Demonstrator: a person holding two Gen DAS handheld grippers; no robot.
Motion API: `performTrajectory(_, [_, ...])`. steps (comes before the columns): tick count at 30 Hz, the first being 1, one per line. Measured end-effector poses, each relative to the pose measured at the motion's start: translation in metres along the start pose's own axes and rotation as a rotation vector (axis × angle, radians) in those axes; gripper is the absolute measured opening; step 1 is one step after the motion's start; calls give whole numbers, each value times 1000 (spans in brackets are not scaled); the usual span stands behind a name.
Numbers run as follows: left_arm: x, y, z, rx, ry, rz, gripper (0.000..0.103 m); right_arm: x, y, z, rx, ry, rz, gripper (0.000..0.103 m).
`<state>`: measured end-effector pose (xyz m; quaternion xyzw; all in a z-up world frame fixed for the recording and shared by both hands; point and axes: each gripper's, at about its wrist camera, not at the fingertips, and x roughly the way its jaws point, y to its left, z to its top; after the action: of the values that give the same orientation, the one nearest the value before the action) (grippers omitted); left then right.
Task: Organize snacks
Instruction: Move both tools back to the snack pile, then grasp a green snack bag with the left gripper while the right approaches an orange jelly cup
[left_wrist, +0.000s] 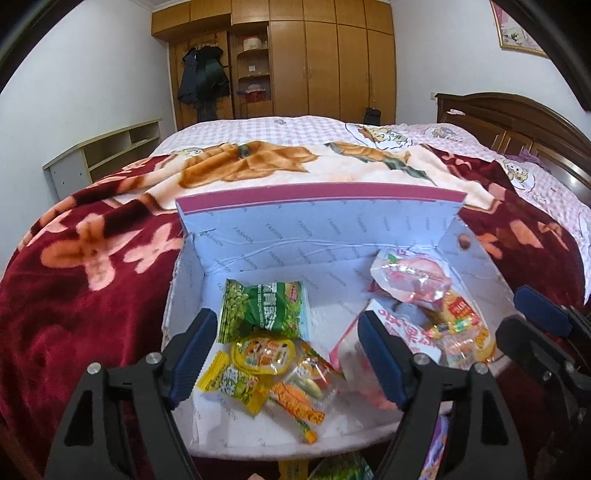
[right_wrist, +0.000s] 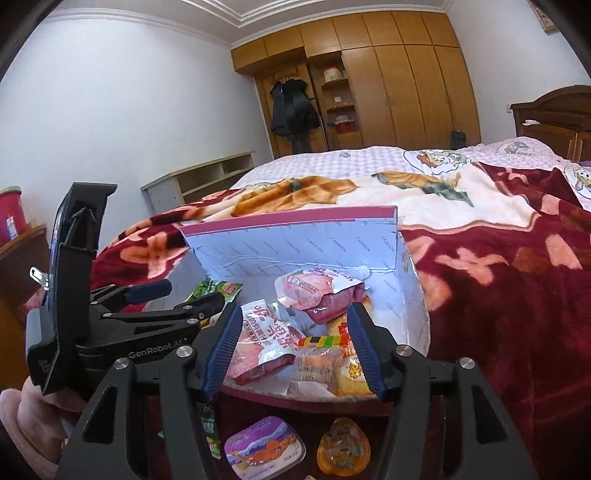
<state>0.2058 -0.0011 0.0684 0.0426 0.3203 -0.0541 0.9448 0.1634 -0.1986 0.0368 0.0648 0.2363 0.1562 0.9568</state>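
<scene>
Both tongs gape empty — left gripper (left_wrist: 286, 354), right gripper (right_wrist: 295, 349) — over the box (left_wrist: 314, 236), seemingly lying crosswise.

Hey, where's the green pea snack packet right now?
The green pea packet lies inside the white box, at its left side in the left wrist view, just behind the orange jelly cup.

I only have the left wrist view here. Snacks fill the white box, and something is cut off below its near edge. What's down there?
Observer: A purple-lidded jelly cup lies on the blanket, outside the box.
Operator: Anything beside it?
Observer: An orange jelly cup, to its right, also outside.
Operator: Is the right gripper holding something?
Observer: No, the right gripper is open and empty, above the box's near edge.
</scene>
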Motion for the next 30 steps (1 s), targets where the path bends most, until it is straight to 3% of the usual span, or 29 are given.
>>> performTrajectory(6, [-23, 3, -11, 4, -16, 2, 82, -11, -1, -7, 13, -4, 3, 61])
performTrajectory(11, [-41, 10, -24, -55, -25, 7, 82, -19, -2, -17, 24, 13, -4, 61])
performTrajectory(26, [-52, -4, -80, -156, 74, -82, 82, -37, -10, -55, 43, 94, -30, 61])
performTrajectory(30, [-57, -17, -92, -123, 64, -99, 82, -36, -19, -66, 68, 116, -51, 61])
